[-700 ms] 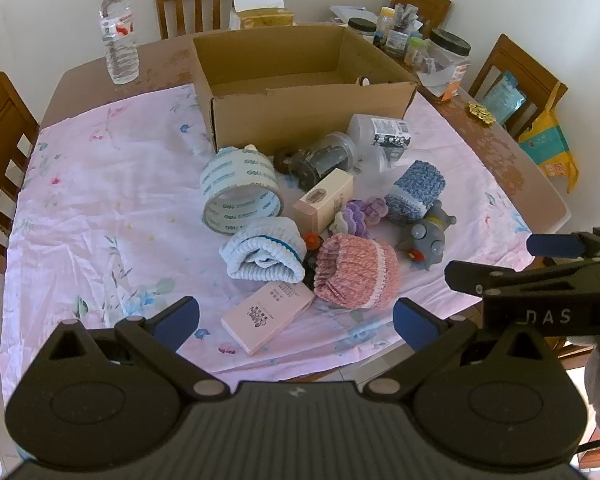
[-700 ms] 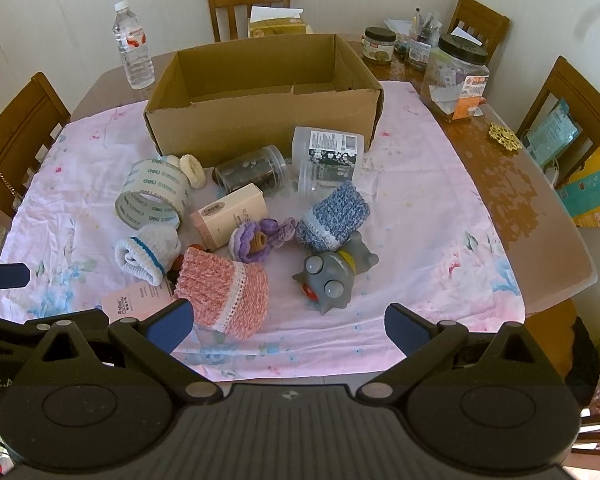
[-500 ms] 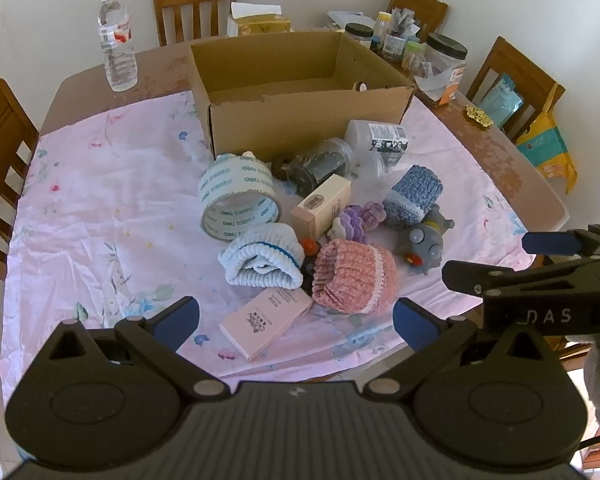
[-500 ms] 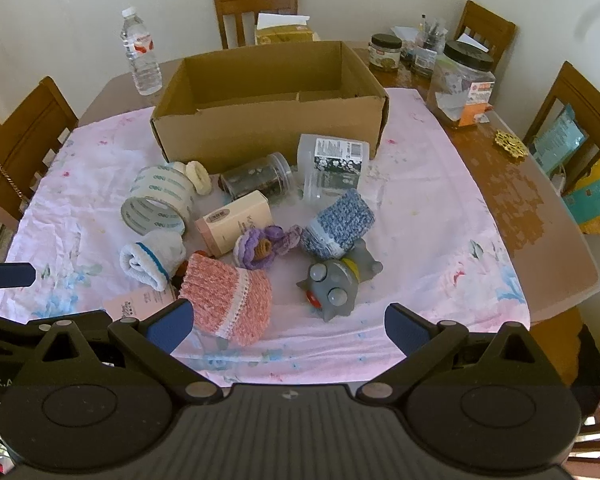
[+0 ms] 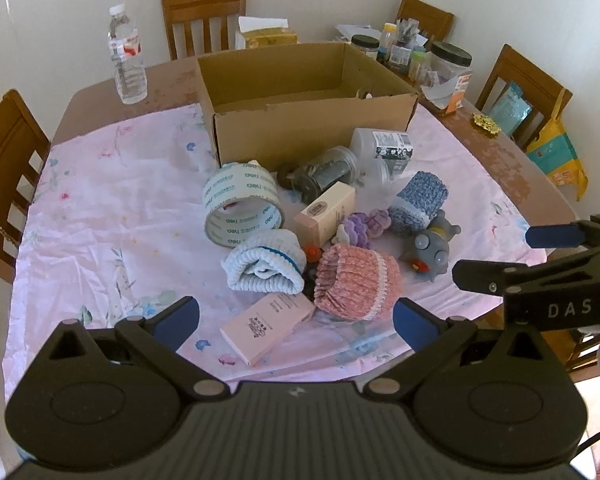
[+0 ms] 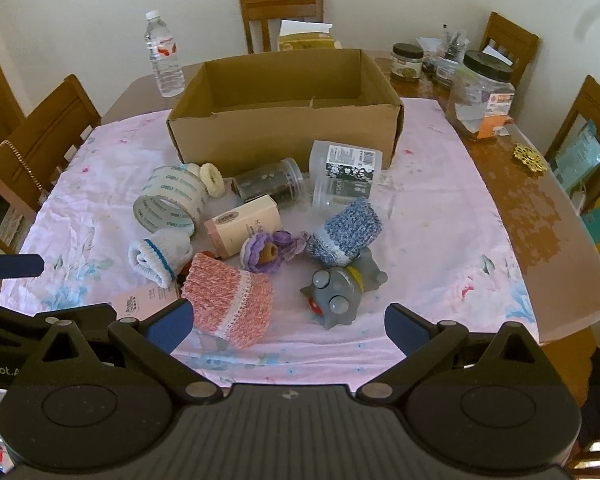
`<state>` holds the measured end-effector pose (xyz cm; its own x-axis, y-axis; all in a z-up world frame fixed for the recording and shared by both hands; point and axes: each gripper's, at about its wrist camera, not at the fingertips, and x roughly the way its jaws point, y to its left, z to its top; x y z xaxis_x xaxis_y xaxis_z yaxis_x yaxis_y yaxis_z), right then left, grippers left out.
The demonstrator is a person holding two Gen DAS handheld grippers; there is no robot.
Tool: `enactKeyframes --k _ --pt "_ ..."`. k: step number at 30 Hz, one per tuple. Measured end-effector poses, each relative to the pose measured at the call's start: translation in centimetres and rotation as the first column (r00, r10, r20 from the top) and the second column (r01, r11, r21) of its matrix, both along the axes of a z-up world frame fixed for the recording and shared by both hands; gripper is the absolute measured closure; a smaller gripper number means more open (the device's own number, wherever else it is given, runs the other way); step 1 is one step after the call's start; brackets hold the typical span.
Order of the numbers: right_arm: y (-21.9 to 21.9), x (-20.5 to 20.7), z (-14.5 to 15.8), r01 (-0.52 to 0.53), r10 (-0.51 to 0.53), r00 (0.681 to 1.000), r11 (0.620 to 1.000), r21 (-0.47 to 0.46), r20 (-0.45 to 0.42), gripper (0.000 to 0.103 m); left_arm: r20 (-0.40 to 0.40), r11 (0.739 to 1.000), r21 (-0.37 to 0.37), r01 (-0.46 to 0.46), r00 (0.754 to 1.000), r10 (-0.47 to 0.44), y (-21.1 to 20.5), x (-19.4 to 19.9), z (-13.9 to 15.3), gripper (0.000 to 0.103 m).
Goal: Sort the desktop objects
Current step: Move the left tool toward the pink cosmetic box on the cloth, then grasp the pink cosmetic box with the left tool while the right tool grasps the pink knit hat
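Hand-held grippers [image 5: 296, 320] [image 6: 286, 322] wide open, empty

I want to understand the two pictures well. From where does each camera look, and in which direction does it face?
Left wrist view: sits on the left claw, tilted down over the table's near edge toward the cardboard box; own open fingers show, and the right claw at right.
Right wrist view: sits on the right claw, same downward direction, placed further right; own open fingers show, and the left claw's fingers at left.
Both share: box, tape roll, pink knitted piece, grey toy.
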<state>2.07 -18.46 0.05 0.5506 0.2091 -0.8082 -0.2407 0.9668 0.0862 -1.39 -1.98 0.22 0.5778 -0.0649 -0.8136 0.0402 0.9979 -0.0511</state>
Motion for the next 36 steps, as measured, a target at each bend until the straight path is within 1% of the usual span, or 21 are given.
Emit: enactKeyframes --k 4,7,10,12,16,18,23,25,27,31,33,34,36 --pt "-0.4 0.1 -0.3 -0.011 0.011 1.000 1.000 0.012 -0.001 0.000 0.009 0.999 0.039 0.030 1.000 -0.030 -0.3 -0.1 -0.4 0.001" --pt "-0.5 0.2 -0.7 -0.021 0.021 1.000 1.000 0.019 -0.004 0.000 -0.007 0.997 0.064 0.052 0.999 -0.051 -0.4 0.2 -0.9 0.001" --pt "-0.6 0.4 -1.2 -0.027 0.027 1.000 0.999 0.017 -0.010 0.000 -0.026 0.994 0.046 0.099 0.995 -0.098 -0.3 0.3 -1.5 0.001" --pt "-0.7 0.5 -1.7 -0.026 0.026 0.999 1.000 0.018 -0.019 0.000 -0.018 0.989 0.041 0.141 0.990 -0.141 -0.1 0.3 -1.9 0.001" --pt "-0.6 0.6 -2.2 -0.024 0.024 0.999 0.999 0.021 -0.022 0.000 -0.015 0.973 0.076 0.217 0.976 -0.217 0.2 0.5 -2.8 0.001" --pt "-0.6 0.5 -2.3 -0.021 0.021 1.000 1.000 0.023 -0.017 0.000 -0.020 0.960 0.093 0.263 0.965 -0.262 0.5 0.8 -3.2 0.001" --pt "0.1 0.6 -3.0 -0.003 0.003 1.000 0.999 0.035 -0.007 0.000 -0.063 0.921 0.104 0.377 0.926 -0.372 1.1 2.1 -4.6 0.003" --pt "0.4 0.7 -3.3 0.010 -0.010 1.000 0.999 0.038 -0.011 0.000 -0.084 0.903 0.103 0.418 0.908 -0.411 1.3 2.6 -5.2 0.003" --pt "0.8 0.9 -3.6 0.026 -0.025 0.999 0.999 0.044 -0.020 0.000 -0.088 0.886 0.101 0.452 0.892 -0.444 1.5 3.0 -5.7 0.003" --pt "1.5 1.4 -4.2 0.066 -0.064 0.997 0.996 0.064 -0.030 0.000 -0.104 0.845 0.099 0.526 0.850 -0.517 2.1 3.8 -6.5 0.004" --pt "1.9 1.6 -4.5 0.086 -0.084 0.996 0.993 0.078 -0.034 0.000 -0.116 0.826 0.087 0.557 0.829 -0.547 2.3 4.4 -7.0 0.012" --pt "2.2 1.8 -4.7 0.098 -0.095 0.995 0.992 0.085 -0.035 0.000 -0.124 0.818 0.080 0.570 0.819 -0.560 2.5 4.6 -7.3 0.013" --pt "2.6 1.9 -5.1 0.113 -0.110 0.993 0.988 0.102 -0.034 0.000 -0.141 0.799 0.073 0.597 0.799 -0.584 2.7 4.9 -7.9 0.020"
